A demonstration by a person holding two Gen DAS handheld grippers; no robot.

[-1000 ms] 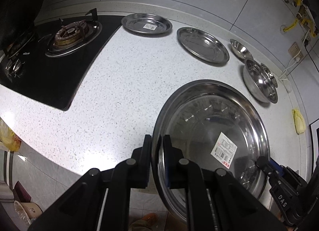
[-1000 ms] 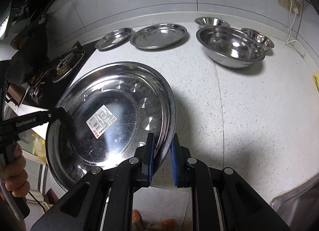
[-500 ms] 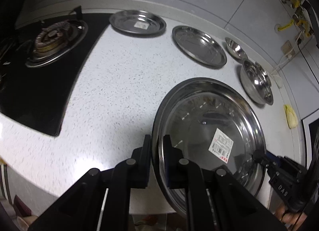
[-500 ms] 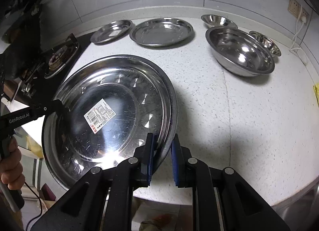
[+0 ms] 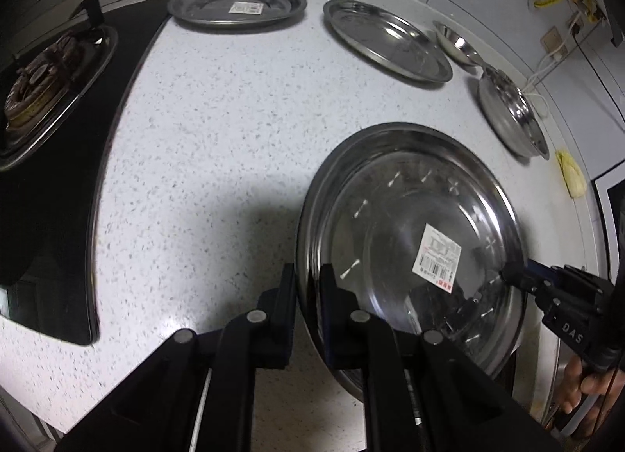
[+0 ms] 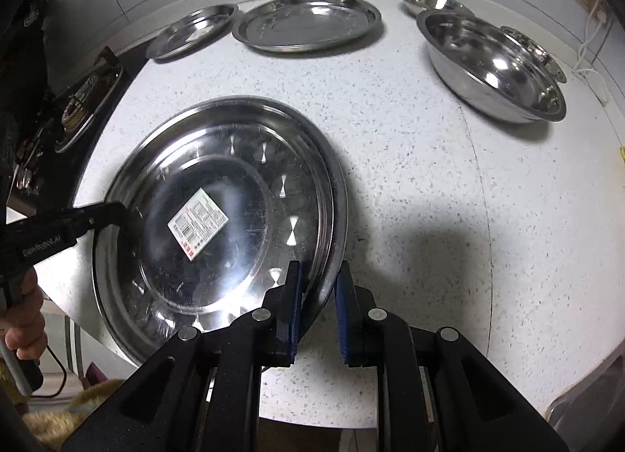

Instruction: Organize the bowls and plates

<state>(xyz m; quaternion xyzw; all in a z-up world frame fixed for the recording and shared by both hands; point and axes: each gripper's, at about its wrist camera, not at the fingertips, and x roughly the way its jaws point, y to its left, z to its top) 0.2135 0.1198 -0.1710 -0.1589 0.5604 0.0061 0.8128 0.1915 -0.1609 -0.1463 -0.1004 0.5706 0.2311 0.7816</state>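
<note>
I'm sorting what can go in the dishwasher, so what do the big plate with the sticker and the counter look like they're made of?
The big plate looks like polished stainless steel: silvery, mirror-like, with sharp light glints around its well. Its sticker appears to be printed paper. The counter looks like white speckled stone or a quartz-type composite with a smooth, faintly glossy finish; which one cannot be told from its look.

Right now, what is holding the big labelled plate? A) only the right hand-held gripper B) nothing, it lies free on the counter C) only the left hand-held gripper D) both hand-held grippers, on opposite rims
D: the left hand-held gripper clamps one rim of the big labelled plate, and the right hand-held gripper clamps the opposite rim.
</note>
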